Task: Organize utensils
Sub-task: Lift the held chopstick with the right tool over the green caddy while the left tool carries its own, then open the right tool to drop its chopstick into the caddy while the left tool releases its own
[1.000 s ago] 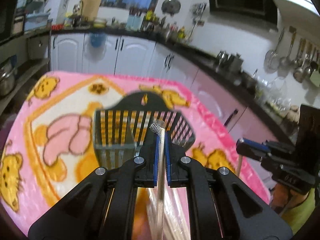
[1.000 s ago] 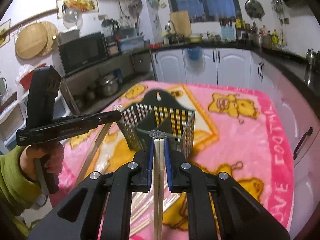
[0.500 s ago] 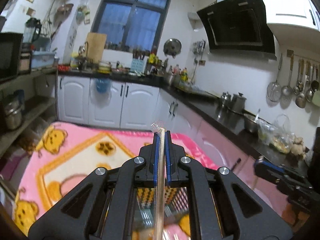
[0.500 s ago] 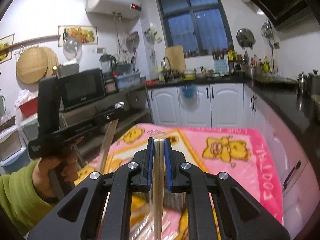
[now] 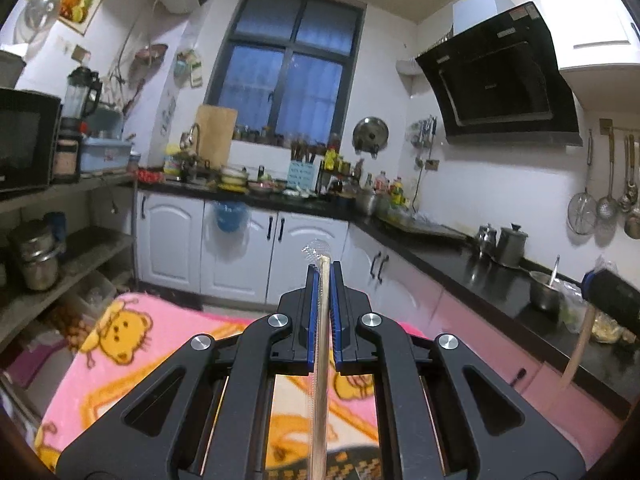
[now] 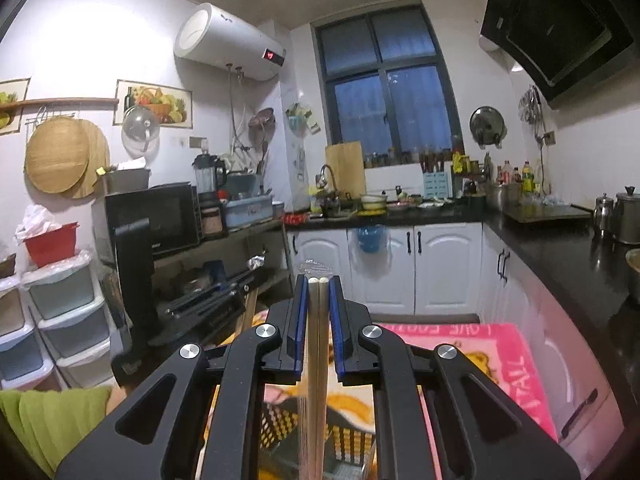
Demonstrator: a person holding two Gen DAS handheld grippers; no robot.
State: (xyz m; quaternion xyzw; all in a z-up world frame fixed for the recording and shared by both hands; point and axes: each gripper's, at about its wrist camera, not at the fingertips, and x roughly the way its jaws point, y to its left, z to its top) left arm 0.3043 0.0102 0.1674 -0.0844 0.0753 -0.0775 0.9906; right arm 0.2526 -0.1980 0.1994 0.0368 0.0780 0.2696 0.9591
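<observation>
The left gripper (image 5: pixel 324 276) has its fingers (image 5: pixel 314 312) pinched on a single pale chopstick in a clear wrapper (image 5: pixel 322 320), which runs up between the blue pads and pokes out just past the tips; the right gripper (image 6: pixel 319 288) is clamped the same way on a wrapped pair of chopsticks (image 6: pixel 318 340), two round ends showing side by side at the top. Only the right wrist view shows the black slotted utensil basket (image 6: pixel 348 448), low in the frame beneath the fingers on the pink bear blanket (image 6: pixel 508 364) that covers the table, and it also catches the other gripper's black handle (image 6: pixel 136 280) with a green sleeve (image 6: pixel 56 420) below it. The left wrist view shows just the blanket under its fingers, plus the right gripper's blue-tipped end (image 5: pixel 608 292) at the far right edge (its chopsticks hang blurred below). Compared with a second ago, both cameras now look out nearly level at the kitchen window and cabinets, and the basket, which filled the middle of both views then, has dropped to the bottom edge or out of sight
</observation>
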